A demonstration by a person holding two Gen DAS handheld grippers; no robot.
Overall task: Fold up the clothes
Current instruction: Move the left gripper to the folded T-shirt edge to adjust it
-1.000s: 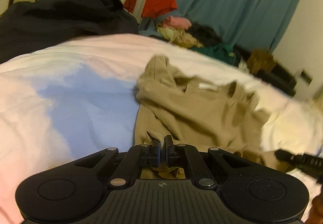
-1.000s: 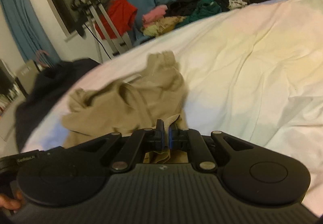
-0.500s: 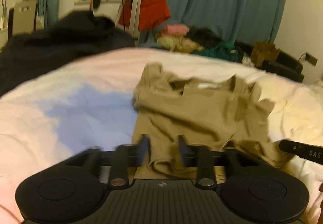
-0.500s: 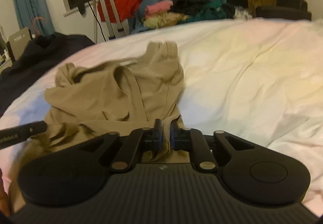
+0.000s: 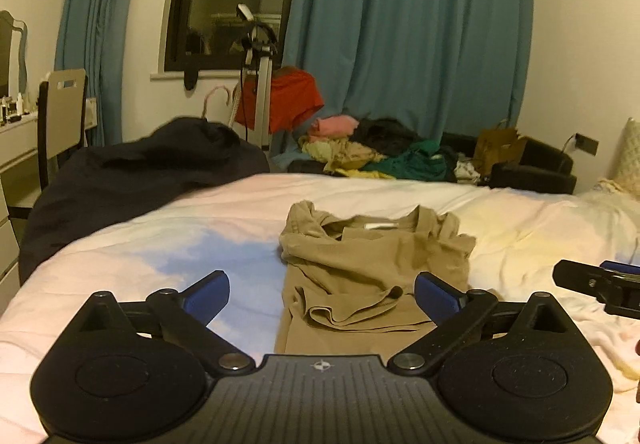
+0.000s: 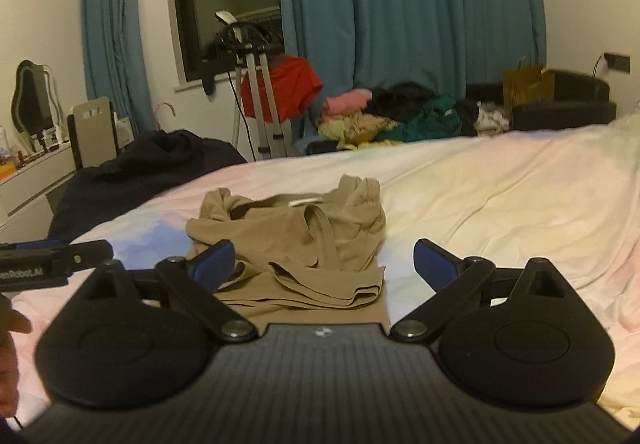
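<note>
A tan garment (image 5: 372, 268) lies crumpled and partly folded on the white bed sheet (image 5: 160, 244); it also shows in the right wrist view (image 6: 296, 244). My left gripper (image 5: 322, 294) is open and empty, its blue-padded fingers (image 5: 208, 294) wide apart just above the garment's near hem. My right gripper (image 6: 324, 264) is open and empty too, over the same near hem. Each gripper shows at the edge of the other's view: the right one (image 5: 600, 284), the left one (image 6: 52, 260).
A dark blanket (image 5: 132, 172) lies at the bed's far left corner. Beyond the bed are a pile of clothes (image 5: 380, 152), a stand with a red garment (image 5: 288, 100), a chair (image 5: 60, 112), blue curtains (image 5: 408, 44) and a dark armchair (image 5: 532, 164).
Both grippers were shut on the tan garment's hem a second ago. They have opened and let it go, and pulled back and up; the garment now lies on the bed.
</note>
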